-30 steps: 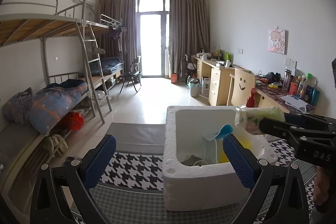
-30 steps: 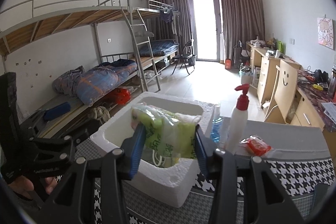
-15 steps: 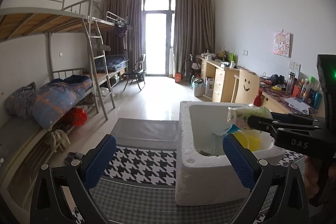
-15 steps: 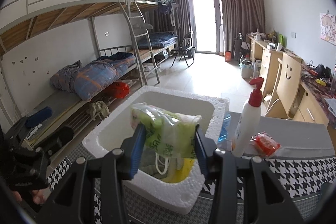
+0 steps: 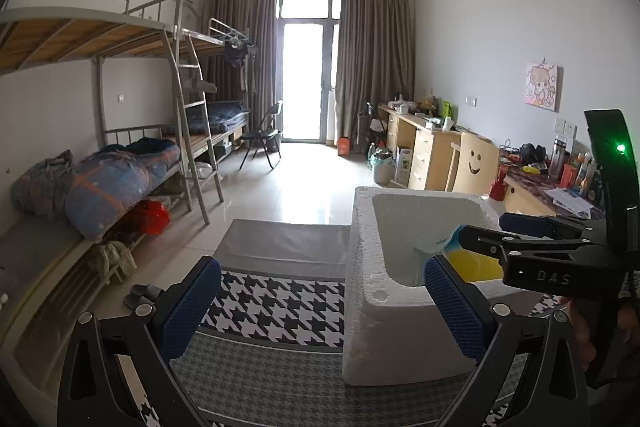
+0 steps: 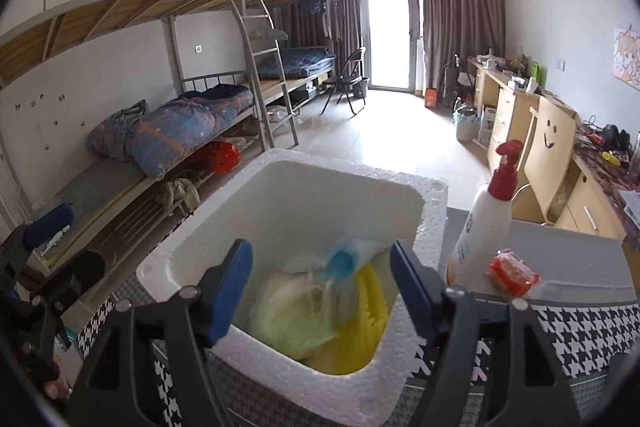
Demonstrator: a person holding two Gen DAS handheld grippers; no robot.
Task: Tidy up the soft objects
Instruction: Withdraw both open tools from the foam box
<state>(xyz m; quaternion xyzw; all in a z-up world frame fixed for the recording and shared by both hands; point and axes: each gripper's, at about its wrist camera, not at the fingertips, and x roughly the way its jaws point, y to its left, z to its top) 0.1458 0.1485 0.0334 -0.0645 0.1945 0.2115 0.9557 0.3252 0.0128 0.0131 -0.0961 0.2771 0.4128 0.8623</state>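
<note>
The right gripper's [image 6: 322,287] fingers were opening, pads clear of the green bag [image 6: 296,311], which lay directly below inside the foam box [image 6: 280,167]. The left gripper [image 5: 320,303] stood open, empty, beside the box.

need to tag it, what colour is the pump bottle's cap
Red, on the white pump bottle beside the foam box; clearest in the right wrist view.
</note>
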